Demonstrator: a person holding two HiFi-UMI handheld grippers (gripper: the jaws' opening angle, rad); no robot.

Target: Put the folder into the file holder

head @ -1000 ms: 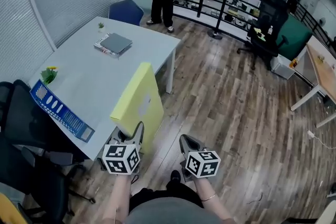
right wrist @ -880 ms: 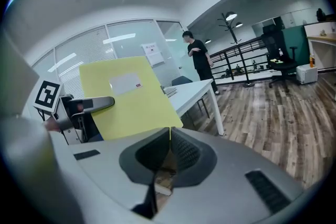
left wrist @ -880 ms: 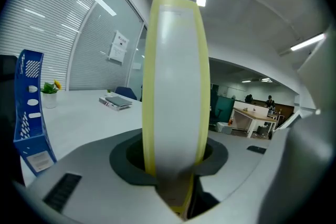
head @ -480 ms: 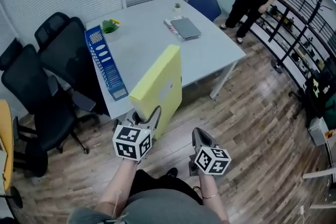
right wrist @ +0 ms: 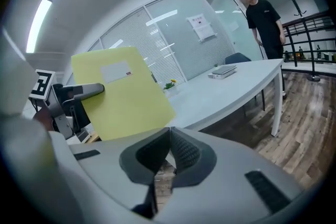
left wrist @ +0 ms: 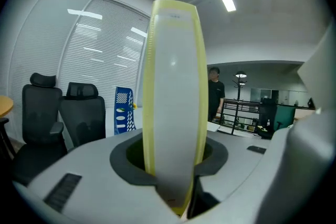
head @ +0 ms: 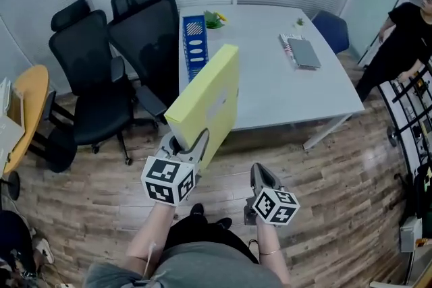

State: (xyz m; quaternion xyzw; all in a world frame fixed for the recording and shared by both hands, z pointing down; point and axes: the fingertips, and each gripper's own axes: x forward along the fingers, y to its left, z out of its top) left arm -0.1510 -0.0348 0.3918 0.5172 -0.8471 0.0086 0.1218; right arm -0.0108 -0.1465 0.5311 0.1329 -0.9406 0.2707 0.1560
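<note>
A yellow folder (head: 206, 94) stands upright on edge, its lower corner clamped in my left gripper (head: 189, 143), which is shut on it. In the left gripper view the folder's spine (left wrist: 174, 97) fills the middle between the jaws. The blue file holder (head: 194, 47) lies on the grey table (head: 283, 94) just beyond the folder; it also shows left of the spine as the blue file holder (left wrist: 123, 111). My right gripper (head: 260, 177) hangs low beside the left one, shut with nothing in it, its pads (right wrist: 181, 150) touching. From there the folder (right wrist: 123, 94) is seen broadside.
Two black office chairs (head: 101, 71) stand left of the table, by the file holder. A notebook stack (head: 302, 50) and a small plant (head: 214, 19) are on the table. A person in black (head: 398, 44) stands at the right. An orange table (head: 27, 104) is far left.
The whole view has swung round: the table and file holder now lie straight ahead, the chairs at left. Both grippers moved along with it, the folder still held upright in the left one.
</note>
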